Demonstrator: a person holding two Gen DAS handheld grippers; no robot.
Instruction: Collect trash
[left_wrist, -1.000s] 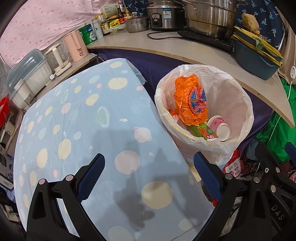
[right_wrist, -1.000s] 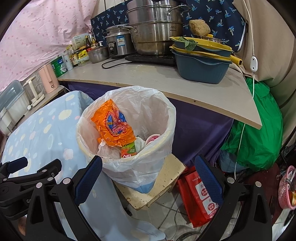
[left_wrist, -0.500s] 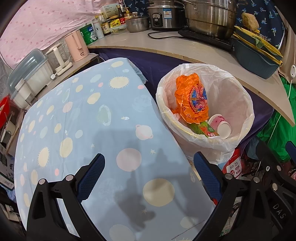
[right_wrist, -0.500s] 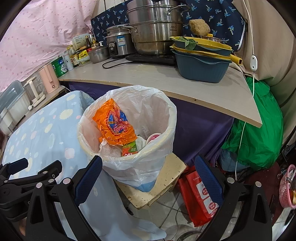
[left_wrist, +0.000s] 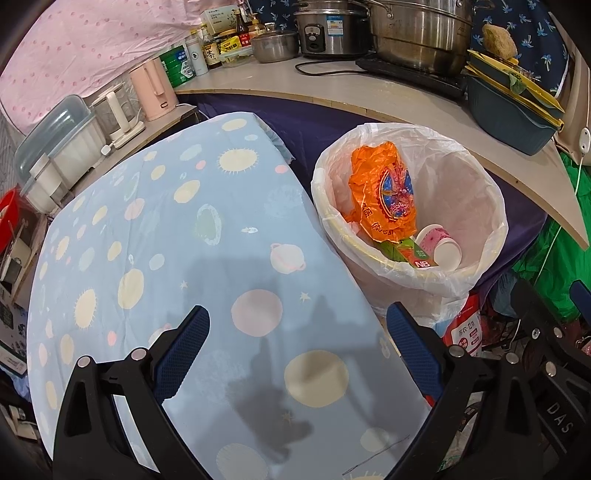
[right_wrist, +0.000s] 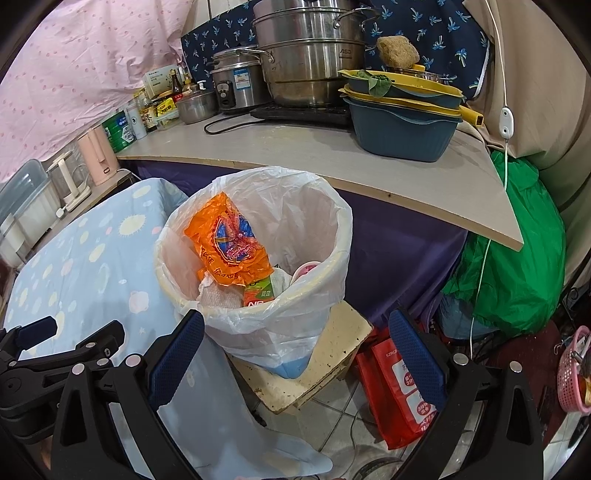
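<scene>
A bin lined with a white plastic bag (left_wrist: 476, 192) (right_wrist: 325, 218) stands right of the table. Inside it lie an orange snack wrapper (left_wrist: 384, 192) (right_wrist: 229, 243), a green and red carton (left_wrist: 410, 254) (right_wrist: 258, 295), a pink paper cup (left_wrist: 441, 243) (right_wrist: 304, 271) and a white crumpled tissue (right_wrist: 218, 295). My left gripper (left_wrist: 297, 347) hangs open over the blue spotted tablecloth (left_wrist: 166, 229), holding nothing. My right gripper (right_wrist: 295, 349) is open in front of the bin, also holding nothing. The left gripper's arm (right_wrist: 55, 354) shows at the lower left of the right wrist view.
A curved counter (right_wrist: 332, 155) behind the bin carries steel pots (right_wrist: 303, 66), a rice cooker (left_wrist: 328, 31), stacked blue and yellow basins (right_wrist: 402, 110) and bottles. A pink kettle (left_wrist: 151, 88) sits far left. The bin rests on a stained board (right_wrist: 332, 354); red bags (right_wrist: 399, 384) and a green bag (right_wrist: 517, 258) lie on the floor.
Both views have shifted slightly; the bin sits a little lower and further right in frame. Nothing in the bin or on the table has moved, and both grippers stay open.
</scene>
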